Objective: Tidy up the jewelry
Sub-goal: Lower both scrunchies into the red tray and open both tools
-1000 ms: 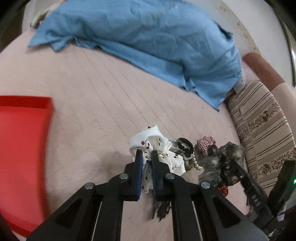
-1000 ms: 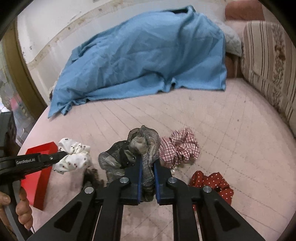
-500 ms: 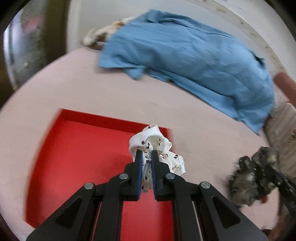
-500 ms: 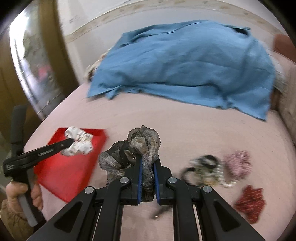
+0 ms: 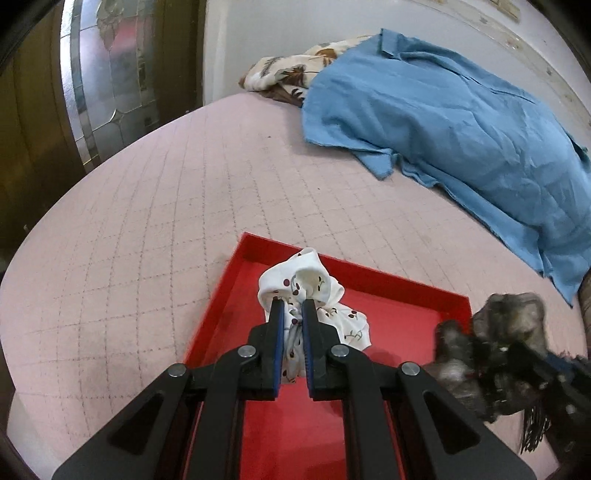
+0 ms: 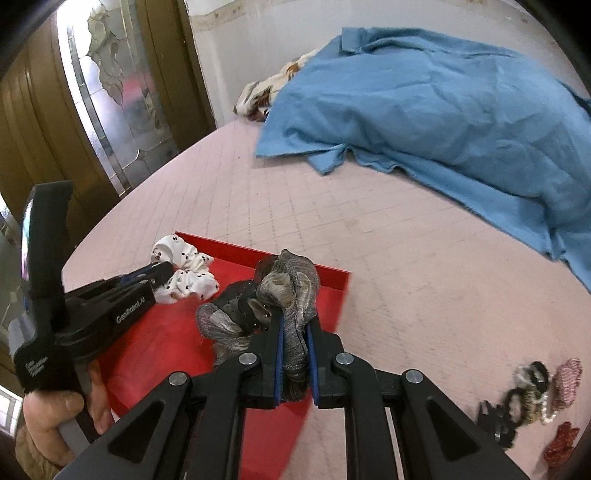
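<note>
Hanging above the red tray, the white cherry-print scrunchie is pinched between the nearly closed fingers of the left hand-held gripper; from the right wrist view the same scrunchie sits over the tray's far left corner. The right hand-held gripper is closed tight on a grey-brown gauzy scrunchie, which bulges above its blue pads over the tray's right edge. Whether either scrunchie touches the tray floor cannot be told.

The tray lies flat on a bed covered by a pale pink quilted spread stitched in a faint square grid. At the lower right of the right wrist view, well apart from the tray, a blurred cluster of more hair ties lies on the spread: dark and beige ones, a pink checked scrunchie and a red dotted scrunchie.

Farther back, a crumpled blue cloth is heaped across the bed along a whitish wall, with a cream floral fabric showing at its left end. To the left stands a dark wooden door frame with a leaded-glass panel. A bare hand grips the handle of the left tool.
</note>
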Available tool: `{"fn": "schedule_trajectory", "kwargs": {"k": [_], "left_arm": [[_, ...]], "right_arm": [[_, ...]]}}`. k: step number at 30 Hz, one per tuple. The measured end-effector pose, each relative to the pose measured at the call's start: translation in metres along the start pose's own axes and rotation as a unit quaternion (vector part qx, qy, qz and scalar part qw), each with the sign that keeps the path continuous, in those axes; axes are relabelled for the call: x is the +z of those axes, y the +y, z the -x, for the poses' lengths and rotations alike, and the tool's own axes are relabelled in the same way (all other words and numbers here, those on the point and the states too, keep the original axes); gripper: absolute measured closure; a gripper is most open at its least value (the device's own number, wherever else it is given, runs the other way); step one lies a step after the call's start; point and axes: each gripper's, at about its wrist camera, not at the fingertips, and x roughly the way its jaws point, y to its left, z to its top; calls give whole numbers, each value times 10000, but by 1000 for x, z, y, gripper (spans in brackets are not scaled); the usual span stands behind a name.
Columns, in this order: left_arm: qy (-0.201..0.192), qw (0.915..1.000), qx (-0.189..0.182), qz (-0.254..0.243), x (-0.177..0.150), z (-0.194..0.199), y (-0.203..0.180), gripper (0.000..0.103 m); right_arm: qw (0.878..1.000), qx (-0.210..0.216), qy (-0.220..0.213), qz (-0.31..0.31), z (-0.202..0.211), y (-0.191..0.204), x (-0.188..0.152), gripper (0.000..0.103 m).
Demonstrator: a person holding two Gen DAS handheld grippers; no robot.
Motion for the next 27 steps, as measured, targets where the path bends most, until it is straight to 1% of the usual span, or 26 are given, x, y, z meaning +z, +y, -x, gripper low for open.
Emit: {"fn": "schedule_trajectory", "kwargs": {"k": [5, 9, 13, 15, 18, 21, 22, 23, 24, 26, 27], "left_arm": [[60, 9998, -75, 161, 1, -7, 9, 94], [136, 9997, -68, 204, -1, -9, 12, 94], [91, 9996, -112, 261, 0, -6, 14, 89], [67, 9996, -118, 249, -1, -5, 13, 88], [56, 9996, -119, 230, -2, -3, 13, 80], [-4, 9996, -103, 254, -1, -1, 14, 69], [-35, 9996, -96, 267, -1, 1, 14, 62], [-79, 9995, -85, 285, 0, 3, 14, 56], [-116, 9994, -79, 301, 0, 6, 14, 54], [-183, 9993, -72, 332, 1, 10, 15, 48], [-207, 9992, -74, 342, 1, 12, 15, 47]], "right_arm": [[9997, 30, 184, -132, -23, 4, 3, 91], [9994, -38, 302, -133, -36, 7, 2, 91], [9991, -78, 386, -132, -46, 9, 2, 90], [9991, -93, 407, -123, -47, 9, 1, 89], [9989, -104, 436, -109, -50, 10, 0, 88], [9989, -103, 433, -120, -50, 9, -1, 86], [9989, -93, 428, -137, -49, 8, -2, 84], [9990, -63, 422, -159, -48, 7, -2, 80], [9990, -61, 413, -166, -48, 7, -2, 74], [9992, -79, 363, -168, -45, 7, -2, 68], [9993, -67, 332, -170, -42, 7, -2, 66]]}}
